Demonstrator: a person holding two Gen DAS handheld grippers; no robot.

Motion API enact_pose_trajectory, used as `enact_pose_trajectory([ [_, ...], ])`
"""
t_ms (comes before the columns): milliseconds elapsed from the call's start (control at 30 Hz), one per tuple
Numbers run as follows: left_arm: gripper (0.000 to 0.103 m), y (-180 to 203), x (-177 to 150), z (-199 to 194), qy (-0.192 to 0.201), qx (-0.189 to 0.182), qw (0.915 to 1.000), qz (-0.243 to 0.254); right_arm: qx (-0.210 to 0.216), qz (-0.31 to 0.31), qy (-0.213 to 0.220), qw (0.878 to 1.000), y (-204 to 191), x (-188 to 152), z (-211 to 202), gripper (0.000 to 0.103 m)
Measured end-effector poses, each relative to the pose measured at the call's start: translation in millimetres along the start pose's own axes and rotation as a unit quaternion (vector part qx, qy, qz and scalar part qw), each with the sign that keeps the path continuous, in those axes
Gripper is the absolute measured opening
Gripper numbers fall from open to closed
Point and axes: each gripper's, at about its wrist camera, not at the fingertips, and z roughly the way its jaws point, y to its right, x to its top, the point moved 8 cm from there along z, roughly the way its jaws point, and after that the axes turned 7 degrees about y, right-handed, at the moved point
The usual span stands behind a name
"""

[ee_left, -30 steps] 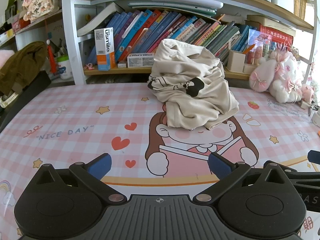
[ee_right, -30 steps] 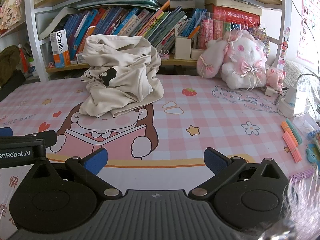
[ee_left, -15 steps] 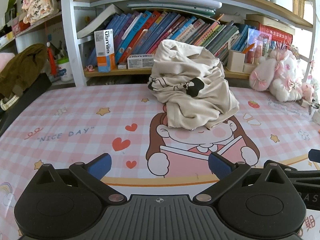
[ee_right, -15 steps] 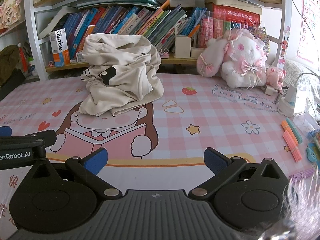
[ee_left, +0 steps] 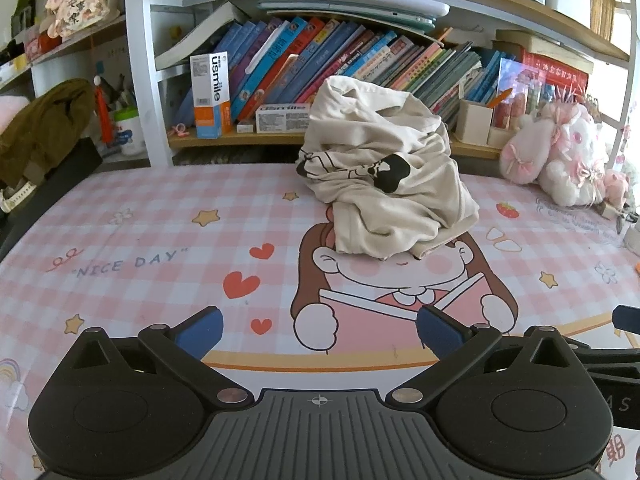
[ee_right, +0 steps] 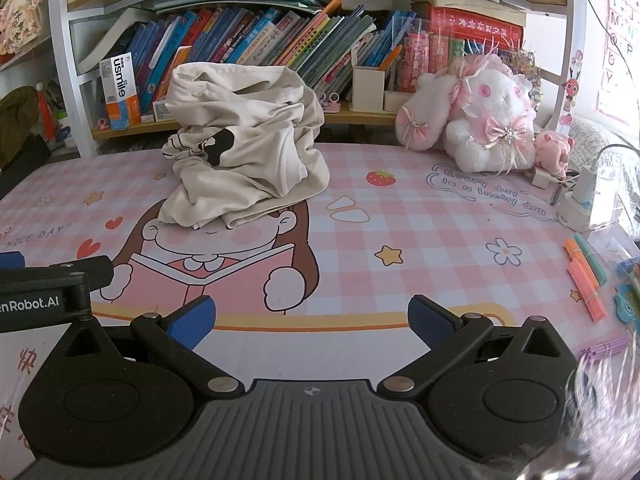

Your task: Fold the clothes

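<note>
Crumpled shirt [ee_left: 384, 172] heaped ahead of 2 empty grippers

Soft beige cloth with black print sits bunched on the glossy pink checked mat [ee_left: 160, 240], well beyond the wide-open left gripper [ee_left: 320, 326] and right gripper [ee_right: 312, 316].

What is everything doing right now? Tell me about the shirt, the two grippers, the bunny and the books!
Beige shirt: crumpled in a heap on the pink mat, not folded, nothing touching it.
Left gripper: open, empty, short of the shirt.
Right gripper: open, empty, short of the shirt.
Plush bunny: sitting at the back of the mat by the shelf.
Books: leaning in a row on the shelf.
Pink mat: lying flat.
</note>
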Motion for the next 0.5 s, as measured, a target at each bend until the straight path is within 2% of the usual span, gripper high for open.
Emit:
enact_pose_trajectory([
  [500, 0.103, -0.2, -3.4, 3.1, -0.016, -0.004, 0.9998, -0.006, 0.011, 0.011, -0.01, 1.0, -0.4, -0.9, 2.8, 0.103],
])
